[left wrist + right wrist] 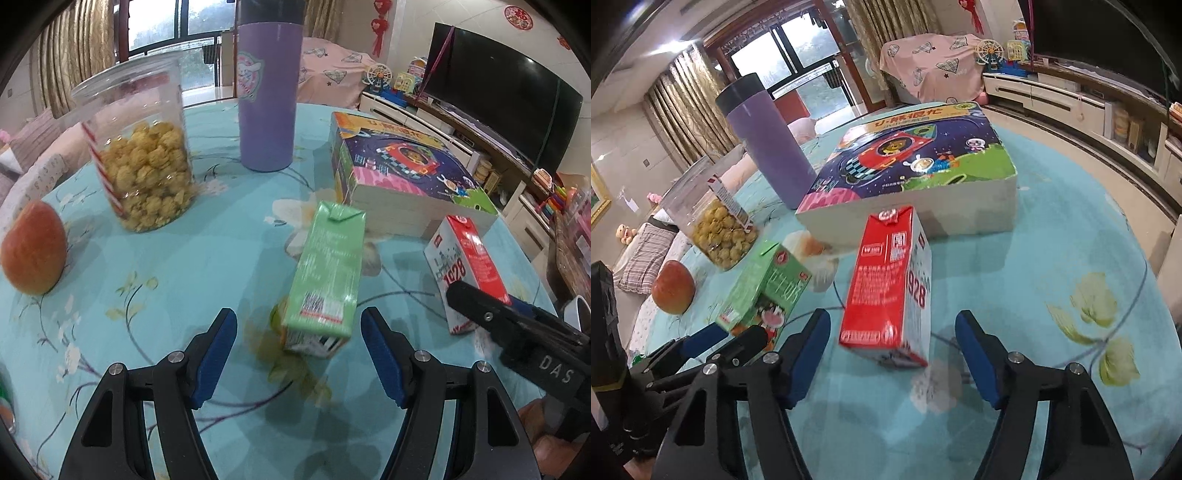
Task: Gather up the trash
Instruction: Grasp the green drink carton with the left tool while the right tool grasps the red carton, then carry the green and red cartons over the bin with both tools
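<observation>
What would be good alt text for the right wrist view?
The open right gripper points at a red carton standing on a teal floral tablecloth. A green carton stands to its left, with a picture box and a purple bottle behind.

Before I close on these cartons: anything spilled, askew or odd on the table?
No spill visible. The green carton and red carton both stand upright, each framed by an open hand-held gripper. The popcorn jar has no lid visible.

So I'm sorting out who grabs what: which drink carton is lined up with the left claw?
The green carton, standing between the open left claw's fingers. The red carton stands further right, in front of the right claw.
</observation>
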A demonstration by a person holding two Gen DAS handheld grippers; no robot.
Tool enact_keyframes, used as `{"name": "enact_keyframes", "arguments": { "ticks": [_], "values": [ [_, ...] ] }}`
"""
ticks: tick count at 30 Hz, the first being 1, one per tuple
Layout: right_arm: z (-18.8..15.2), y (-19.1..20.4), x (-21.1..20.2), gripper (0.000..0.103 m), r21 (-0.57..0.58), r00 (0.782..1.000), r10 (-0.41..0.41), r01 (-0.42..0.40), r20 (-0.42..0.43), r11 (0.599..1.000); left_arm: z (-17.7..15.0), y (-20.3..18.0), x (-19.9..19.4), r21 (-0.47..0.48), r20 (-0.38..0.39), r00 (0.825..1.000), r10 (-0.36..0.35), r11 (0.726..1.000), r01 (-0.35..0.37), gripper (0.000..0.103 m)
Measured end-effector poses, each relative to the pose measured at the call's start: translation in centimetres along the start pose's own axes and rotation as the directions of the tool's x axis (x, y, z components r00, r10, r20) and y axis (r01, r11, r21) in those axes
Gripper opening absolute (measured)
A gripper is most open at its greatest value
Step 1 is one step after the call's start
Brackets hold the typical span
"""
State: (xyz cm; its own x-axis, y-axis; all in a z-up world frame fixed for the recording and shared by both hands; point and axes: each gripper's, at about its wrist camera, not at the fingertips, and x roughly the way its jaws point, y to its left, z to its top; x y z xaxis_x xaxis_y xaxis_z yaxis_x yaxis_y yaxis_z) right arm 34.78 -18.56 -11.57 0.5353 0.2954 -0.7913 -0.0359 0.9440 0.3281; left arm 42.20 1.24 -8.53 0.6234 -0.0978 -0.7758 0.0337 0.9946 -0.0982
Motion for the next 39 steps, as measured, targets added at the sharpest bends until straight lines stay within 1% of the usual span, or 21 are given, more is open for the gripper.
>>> {"name": "enact_keyframes", "arguments": {
  "ticks": [3,5,9,11,12,13,14,15,16,21,28,35,39],
  "values": [
    [0.3,0.0,0.7,0.067,0.001,1.000,-0.001,0.001,-0.005,1.000,0.4,-0.2,0.5,0.009,0.007,1.000,0.006,1.000,-0.006,0.069],
    [0.6,-0.1,1.0,0.061,-0.001,1.000,-0.005,0.005,-0.008,1.000,0.7,-0.2,1.1,0.009,0.005,1.000,0.012,1.000,-0.012,0.069],
    [0.9,-0.3,1.5,0.054,0.000,1.000,-0.015,0.015,-0.011,1.000,0.9,-0.1,2.0,0.006,-0.002,1.000,0.008,1.000,-0.008,0.069],
    [1.0,-0.4,1.6,0.045,0.000,1.000,-0.015,0.015,-0.011,1.000,0.9,-0.2,2.1,0.008,-0.002,1.000,0.005,1.000,-0.005,0.068],
    [1.0,-0.5,1.6,0.041,0.001,1.000,-0.013,0.013,-0.013,1.000,0.9,-0.3,2.2,0.010,-0.003,1.000,0.002,1.000,-0.002,0.064],
    [1.0,-0.5,1.7,0.033,0.002,1.000,-0.011,0.011,-0.017,1.000,0.9,-0.4,2.4,0.014,-0.006,1.000,-0.005,1.000,0.005,0.054],
    [1.0,-0.6,1.7,0.032,0.002,1.000,-0.013,0.013,-0.021,1.000,0.9,-0.4,2.5,0.017,-0.012,1.000,-0.010,1.000,0.010,0.049],
    [1.0,-0.6,1.7,0.032,0.002,1.000,-0.012,0.012,-0.023,1.000,0.8,-0.4,2.6,0.018,-0.020,1.000,-0.017,1.000,0.017,0.037],
    [0.9,-0.7,1.6,0.032,-0.001,1.000,-0.009,0.009,-0.021,1.000,0.8,-0.5,2.7,0.019,-0.025,0.999,-0.025,0.999,0.026,0.034],
    [0.3,-0.8,0.9,0.031,-0.010,1.000,-0.011,0.010,-0.026,1.000,0.2,-0.7,1.9,0.028,-0.014,1.000,-0.025,0.999,0.025,0.033],
    [-1.3,-1.4,-0.8,0.031,-0.008,0.999,-0.005,0.005,-0.035,1.000,-1.5,-1.2,-0.2,0.036,-0.013,0.999,-0.033,0.999,0.034,0.032],
    [-3.7,-2.0,-3.2,0.031,0.010,0.999,0.006,-0.006,-0.038,1.000,-4.0,-2.1,-3.3,0.054,-0.010,0.998,-0.054,0.997,0.055,0.032],
    [-5.2,-2.2,-4.8,0.031,0.012,0.999,0.018,-0.018,-0.040,1.000,-6.0,-3.1,-5.0,0.081,-0.016,0.998,-0.065,0.995,0.066,0.032]
  ]
}}
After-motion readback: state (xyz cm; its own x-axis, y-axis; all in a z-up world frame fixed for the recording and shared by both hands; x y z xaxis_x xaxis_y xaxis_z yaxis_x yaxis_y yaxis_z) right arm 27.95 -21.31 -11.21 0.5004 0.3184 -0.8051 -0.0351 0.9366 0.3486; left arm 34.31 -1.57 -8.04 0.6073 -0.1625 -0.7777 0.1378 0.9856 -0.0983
